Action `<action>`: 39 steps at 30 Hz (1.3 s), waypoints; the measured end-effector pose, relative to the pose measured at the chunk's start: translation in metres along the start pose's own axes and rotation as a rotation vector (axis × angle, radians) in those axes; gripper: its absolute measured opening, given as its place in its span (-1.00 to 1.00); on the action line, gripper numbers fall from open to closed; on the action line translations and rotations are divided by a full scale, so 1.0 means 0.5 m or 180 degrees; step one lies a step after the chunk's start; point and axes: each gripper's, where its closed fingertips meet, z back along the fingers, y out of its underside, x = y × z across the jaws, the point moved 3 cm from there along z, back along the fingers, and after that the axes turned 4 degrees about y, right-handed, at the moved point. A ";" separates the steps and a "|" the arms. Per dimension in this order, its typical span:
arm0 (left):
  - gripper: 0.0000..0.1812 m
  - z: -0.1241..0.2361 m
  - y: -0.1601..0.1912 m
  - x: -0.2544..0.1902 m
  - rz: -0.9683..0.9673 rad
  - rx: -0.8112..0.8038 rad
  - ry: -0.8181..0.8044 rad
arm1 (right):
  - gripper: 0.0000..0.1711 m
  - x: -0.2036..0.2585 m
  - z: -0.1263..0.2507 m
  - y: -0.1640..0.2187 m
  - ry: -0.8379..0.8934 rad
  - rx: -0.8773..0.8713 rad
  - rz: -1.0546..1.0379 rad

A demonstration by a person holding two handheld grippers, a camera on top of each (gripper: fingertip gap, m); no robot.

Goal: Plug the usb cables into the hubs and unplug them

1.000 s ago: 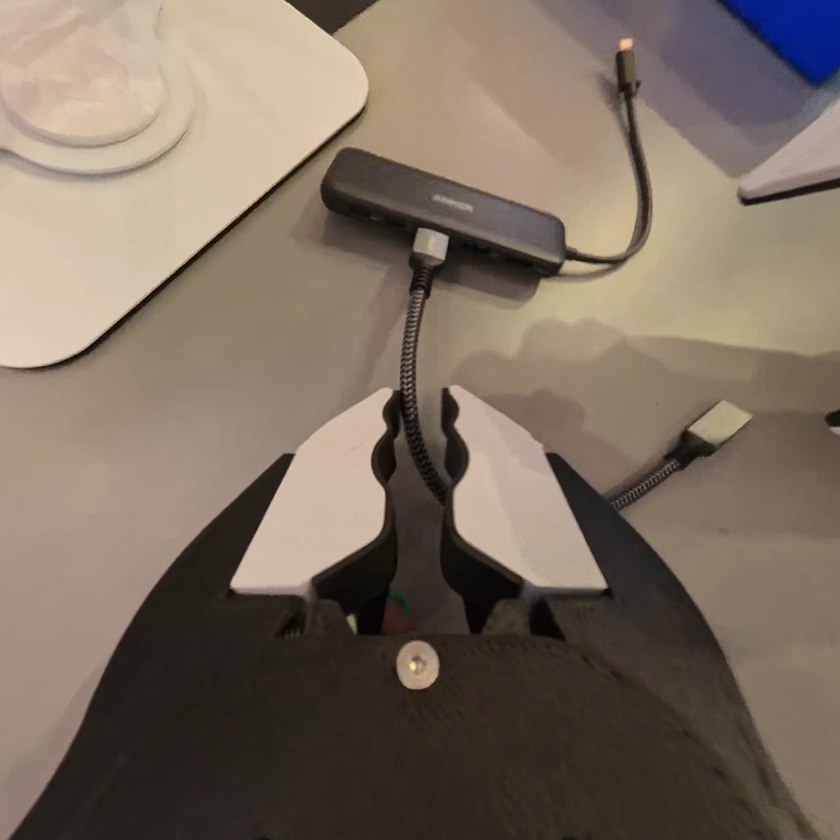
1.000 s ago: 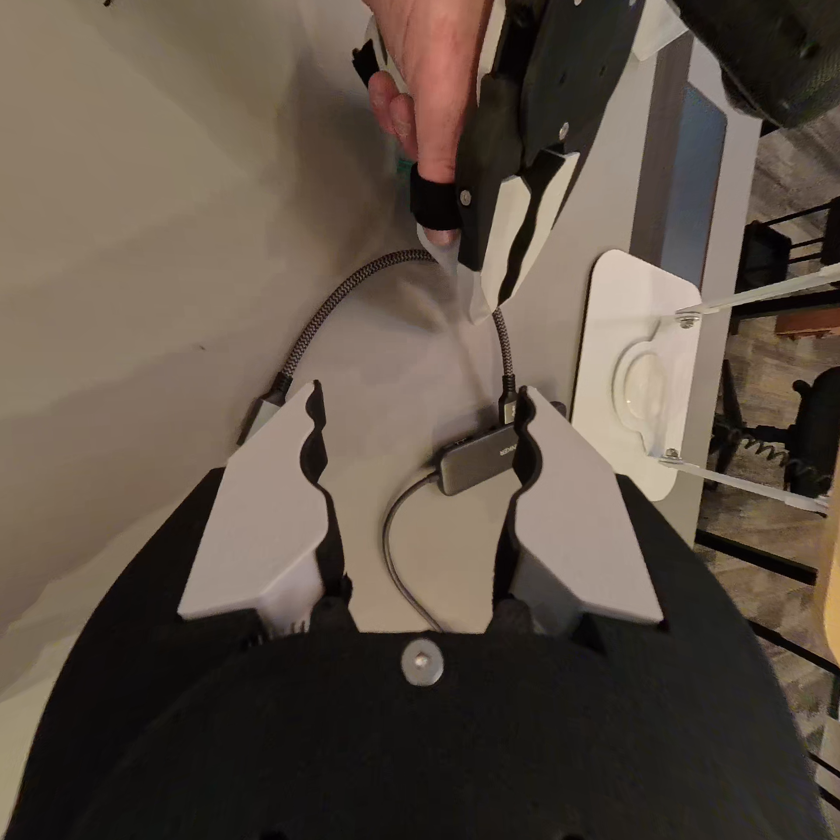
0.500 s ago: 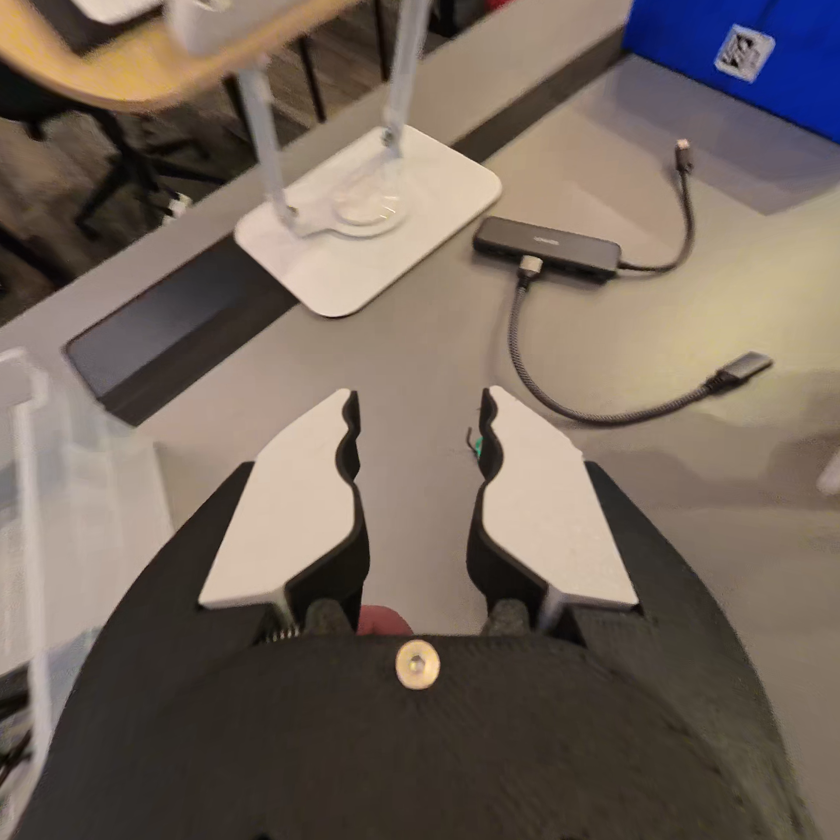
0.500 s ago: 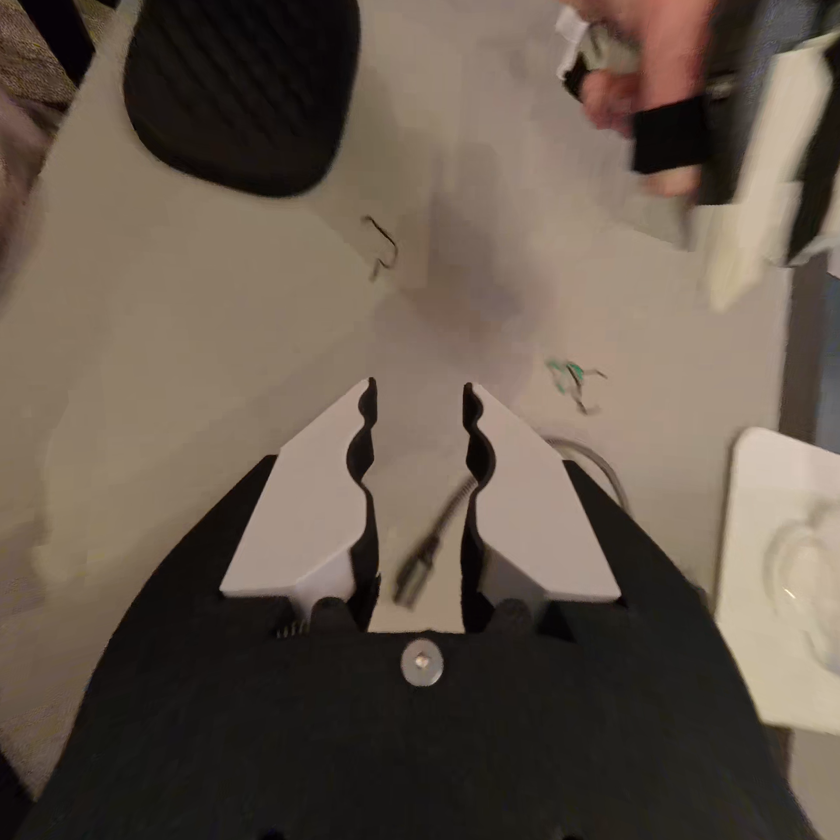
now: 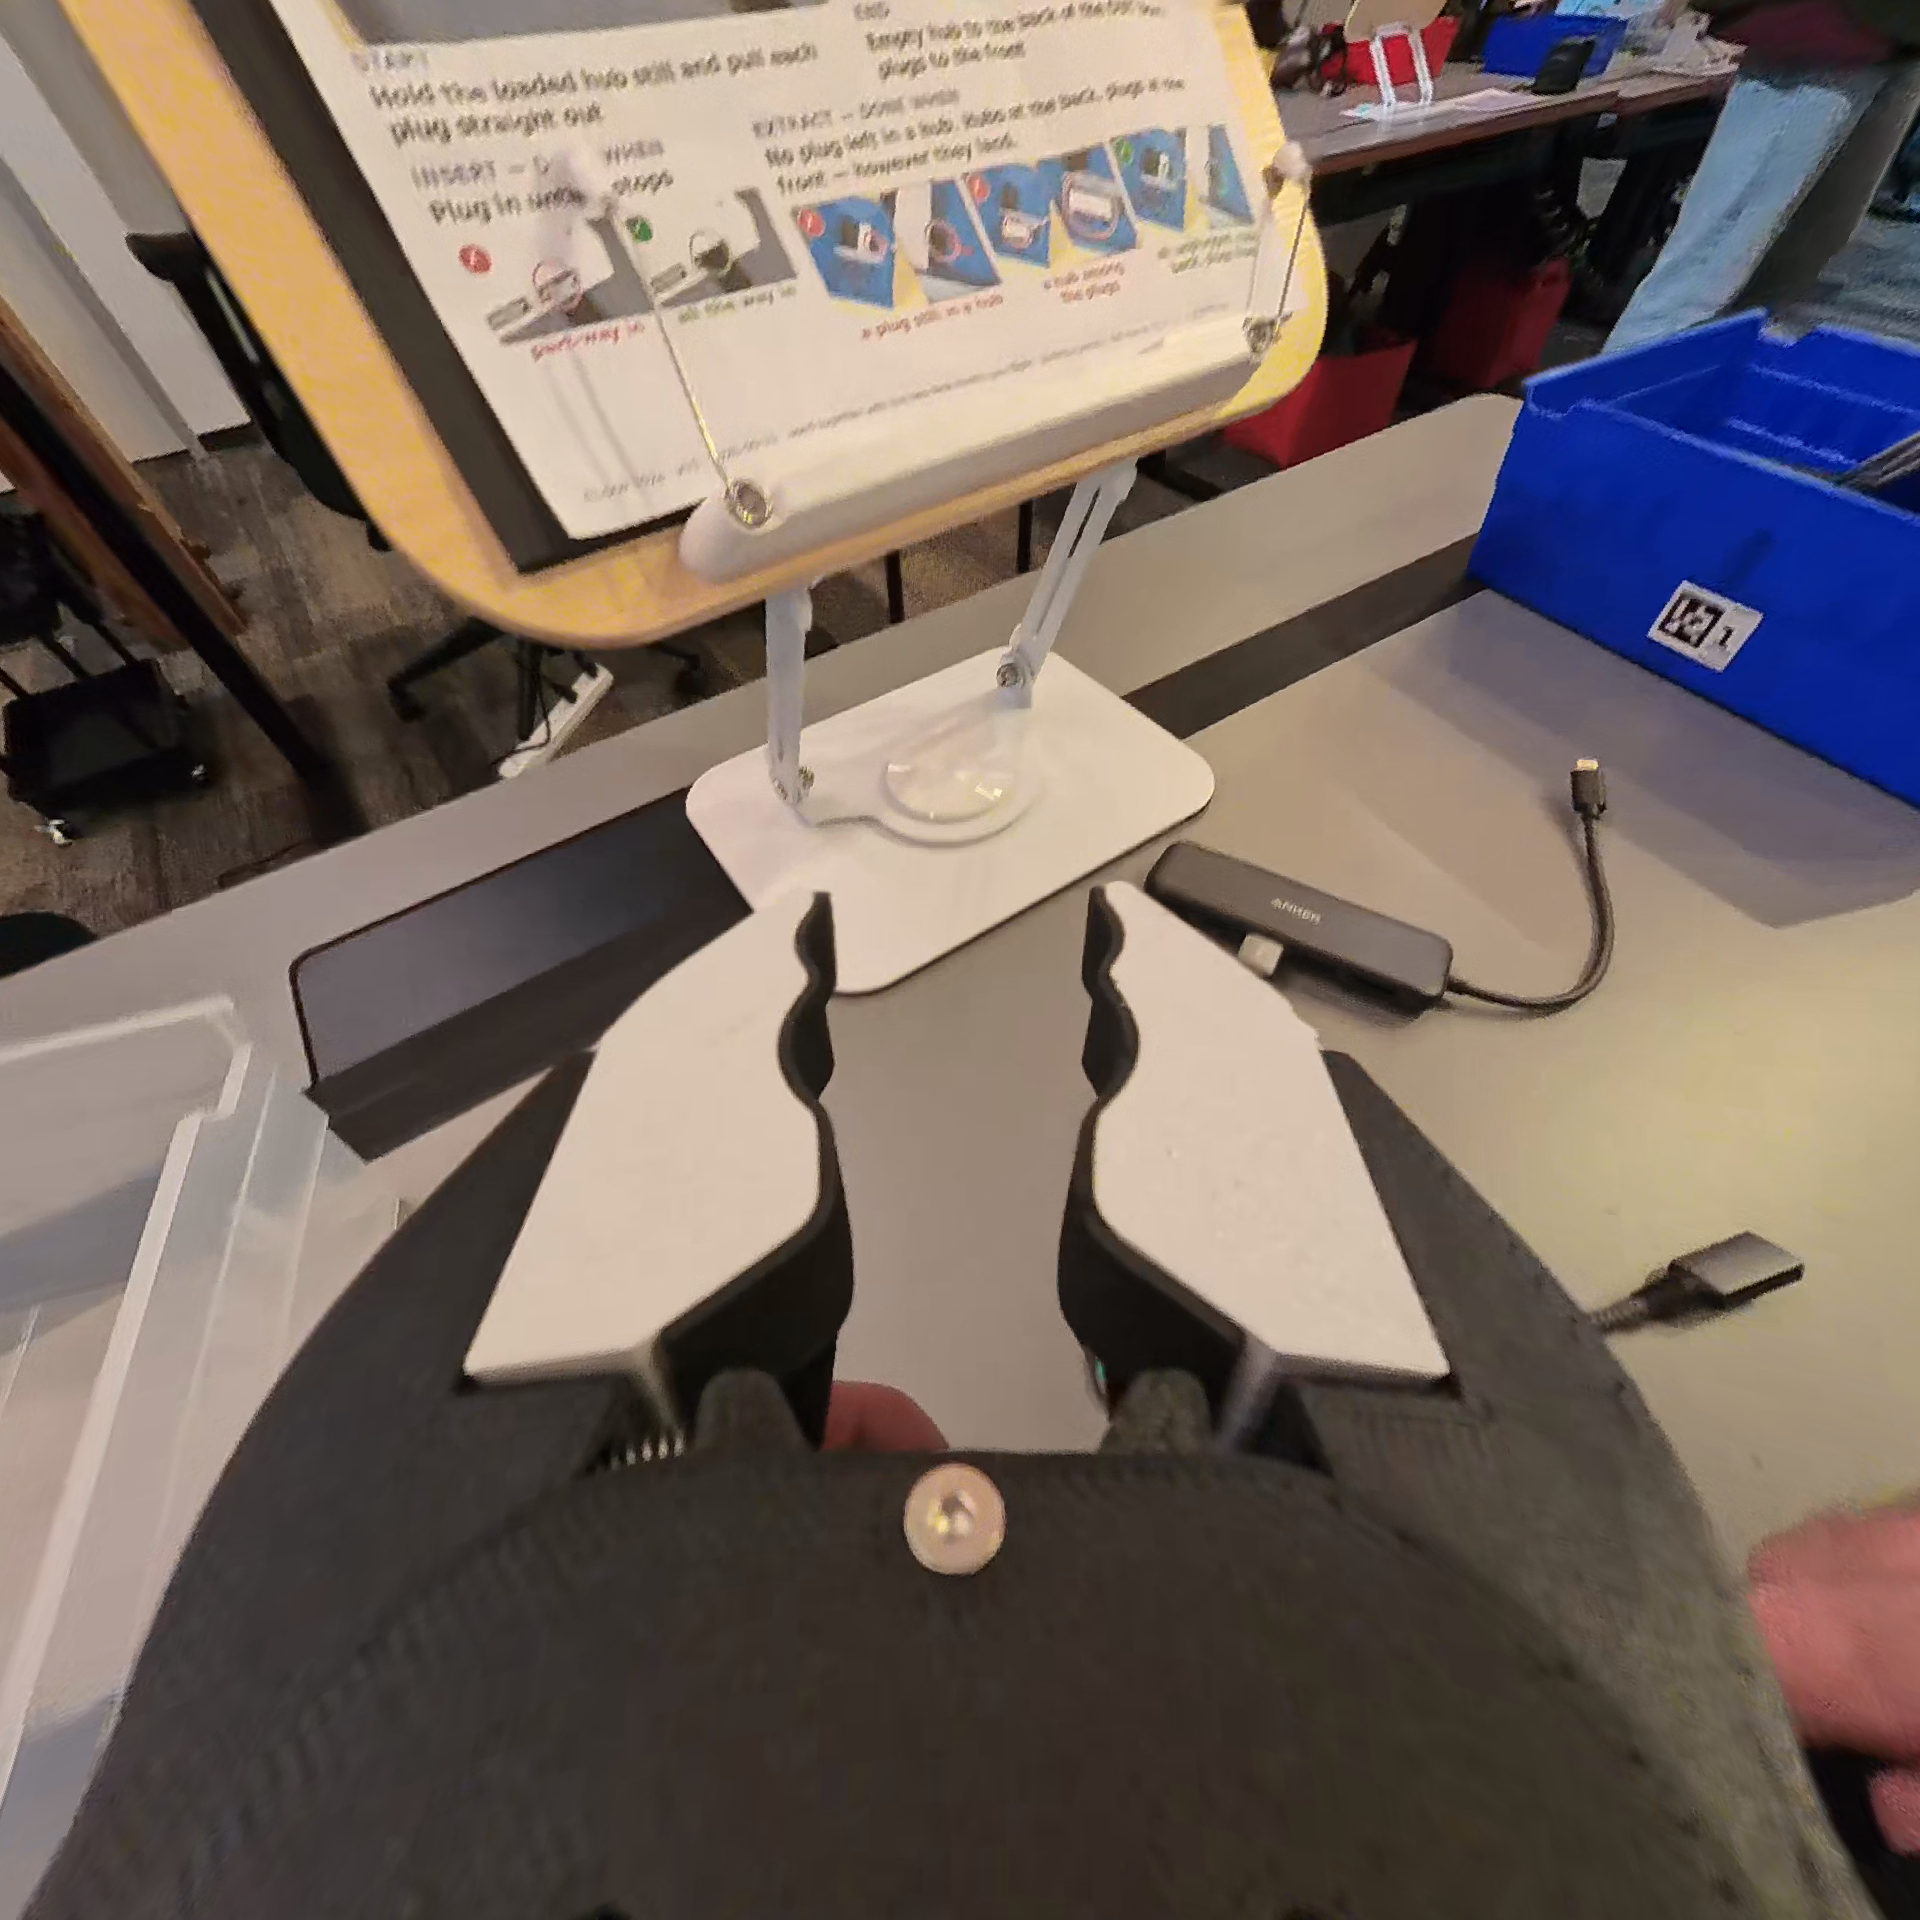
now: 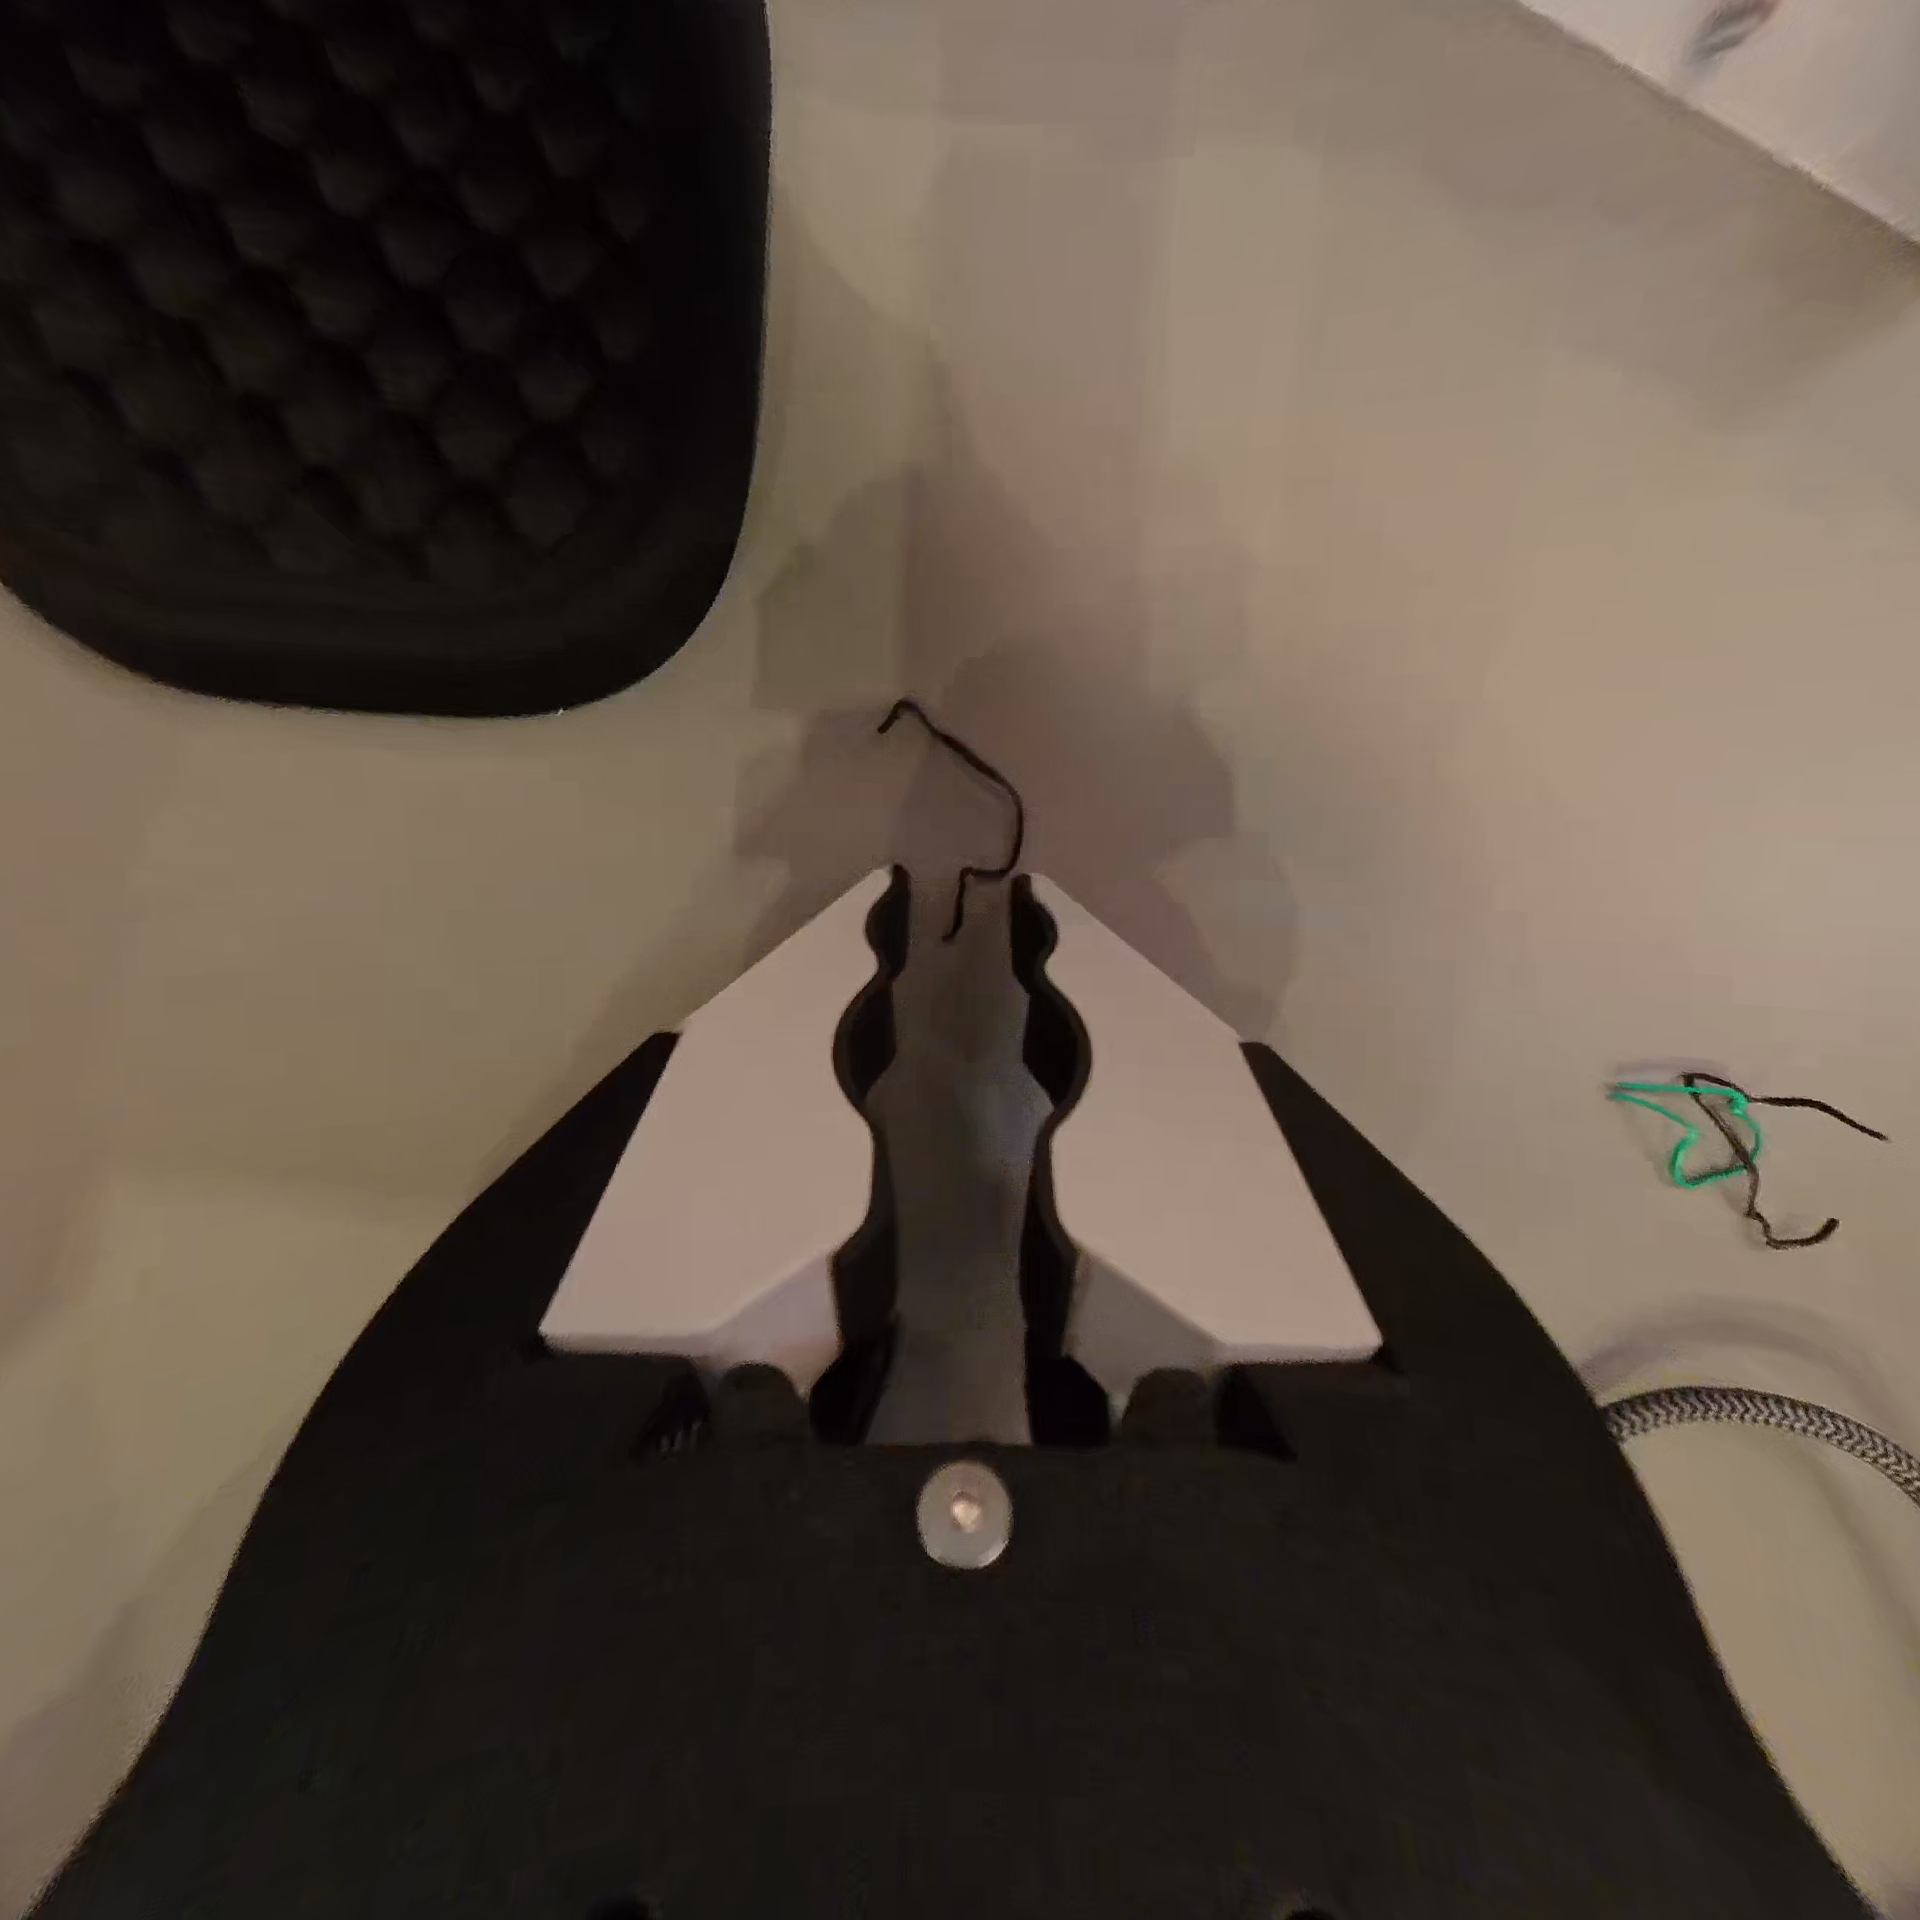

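In the left wrist view, a dark grey USB hub (image 5: 1299, 928) lies on the grey table (image 5: 1558, 1091) with a silver plug (image 5: 1259, 951) in its side. The hub's own thin lead ends in a small plug (image 5: 1587, 781). The braided cable's free plug (image 5: 1733, 1273) lies at the right. My left gripper (image 5: 956, 914) is open and empty, held above the table, short of the hub. My right gripper (image 6: 961, 883) has its jaws close together with a narrow gap and nothing in it. A braided cable (image 6: 1766, 1439) runs under its right side.
A document stand with a white base (image 5: 1039, 862) stands behind the hub. A blue bin (image 5: 1714, 499) is at the far right, a clear container (image 5: 104, 1143) at the left. A hand (image 5: 1849, 1642) shows at the lower right. A black seat (image 6: 364, 312) and loose threads (image 6: 1714, 1143) show in the right wrist view. My right fingertips sit around 25 cm from my left ones. The small plug (image 5: 1587, 781) is about 35 cm from my left fingertips.
My left gripper let go of the braided cable, opened and drew back and up from the hub. My right gripper swung away from the hub and its jaws narrowed.
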 end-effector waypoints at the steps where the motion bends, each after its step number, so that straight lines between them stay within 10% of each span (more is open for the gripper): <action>1: -0.50 -0.004 -0.011 -0.002 0.0022 -0.0053 0.0013 | -0.87 -0.002 -0.002 0.000 0.0007 -0.0006 -0.0025; 11: -0.44 0.009 -0.085 -0.029 -0.0158 -0.0317 0.0662 | -1.00 -0.086 0.120 -0.006 0.0335 -0.0426 0.0200; 21: -0.37 0.043 -0.088 -0.138 0.0139 -0.0394 0.2081 | -1.00 -0.324 0.446 0.044 0.2798 -0.0567 0.1258; 29: -0.39 0.026 -0.083 -0.260 0.0424 -0.0418 0.2785 | -1.00 -0.334 0.470 0.058 0.3611 -0.0221 0.1881; 35: -0.95 -0.003 -0.072 -0.280 0.0770 -0.0473 0.2813 | -1.00 -0.321 0.472 0.047 0.3746 -0.0238 0.2037; 39: -0.99 -0.004 -0.072 -0.270 0.0747 -0.0500 0.2723 | -1.00 -0.321 0.484 0.051 0.3776 -0.0222 0.2045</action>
